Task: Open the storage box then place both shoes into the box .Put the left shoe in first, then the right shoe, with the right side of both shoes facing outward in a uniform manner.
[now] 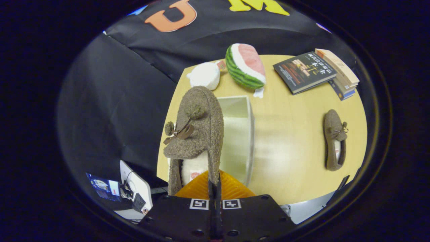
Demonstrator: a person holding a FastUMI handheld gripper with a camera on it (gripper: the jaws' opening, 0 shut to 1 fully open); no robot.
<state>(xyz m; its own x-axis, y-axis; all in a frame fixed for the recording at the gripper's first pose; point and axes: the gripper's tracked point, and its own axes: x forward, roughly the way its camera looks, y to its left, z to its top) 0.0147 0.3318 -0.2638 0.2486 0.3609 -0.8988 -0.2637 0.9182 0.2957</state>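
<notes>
Two brown fuzzy shoes were in sight. One shoe (196,134) hung in the gripper (215,188), whose fingers were pressed together on the side wall of its heel opening, so the gripper was closed and clamped on it. This held shoe pointed toe-forward away from the fingers, its bow and small pom-poms showing on top and its pale lining visible near the fingers. It sat above the near left part of the round wooden surface (289,141), overlapping the left wall of the storage box (240,134).

The box was a pale, open-topped rectangular container standing on the surface just ahead of the fingers; its interior looked bare where it could be seen.

The other shoe (334,139) lay flat on the surface well to the right of the box, apart from it, toe pointing away, bow uppermost.

Beyond the box, a watermelon-slice plush (245,67) rested near the far edge, with a white soft object (205,75) just to its left. A stack of books (315,72) lay at the far right of the surface.
</notes>
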